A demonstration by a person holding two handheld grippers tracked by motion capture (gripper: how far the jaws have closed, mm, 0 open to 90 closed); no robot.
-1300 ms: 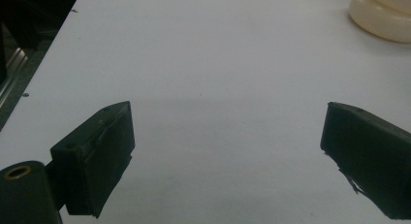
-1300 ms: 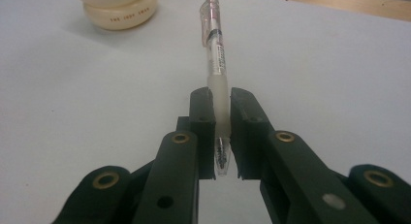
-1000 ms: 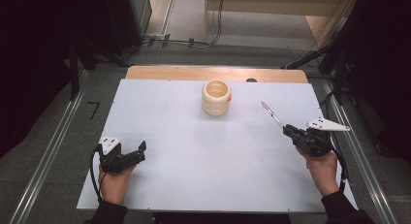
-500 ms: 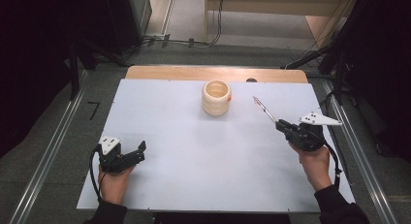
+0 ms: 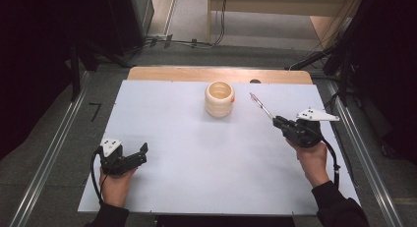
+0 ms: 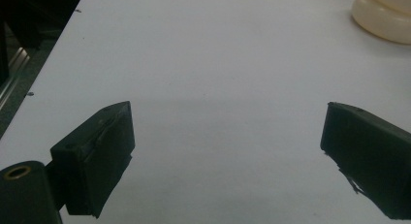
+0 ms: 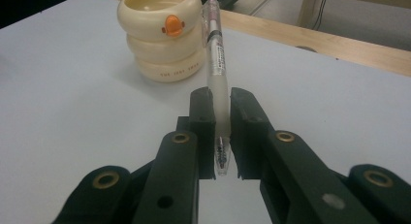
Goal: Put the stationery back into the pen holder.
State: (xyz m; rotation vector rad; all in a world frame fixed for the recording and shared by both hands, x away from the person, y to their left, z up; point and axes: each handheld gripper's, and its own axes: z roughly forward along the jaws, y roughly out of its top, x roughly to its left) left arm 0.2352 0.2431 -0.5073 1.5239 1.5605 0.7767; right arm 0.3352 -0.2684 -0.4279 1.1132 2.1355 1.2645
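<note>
The pen (image 7: 216, 69) is clamped between the jaws of the right gripper (image 7: 221, 136), which are closed tight on its lower barrel; the rest of the pen sticks out past the jaw tips toward the cup (image 7: 161, 36). In the high view the pen (image 5: 260, 106) slants up and away from the right gripper (image 5: 281, 123), its far end lying just to the right of the cup (image 5: 219, 98) and apart from it. The pen has a clear, frosted barrel with the ink tube and a small spring visible inside, and dark print along its upper part.

The cup is cream-coloured, shaped like stacked rings, with a small orange duck bill on its side and a line of small lettering on the bottom ring. It stands upright near the far middle of the white table top (image 5: 196, 158).

The left gripper (image 5: 137, 156) rests well to the near left of the cup, its jaws spread wide with nothing between them; in the left gripper view the bare white table shows between them and the cup's base (image 6: 383, 18) sits at the far right.

Beyond the cup, a strip of wooden table edge (image 5: 187, 73) borders the white top. Farther behind the cup lie grey floor and black cables (image 5: 182, 41); metal rails (image 5: 54, 153) run along both sides.
</note>
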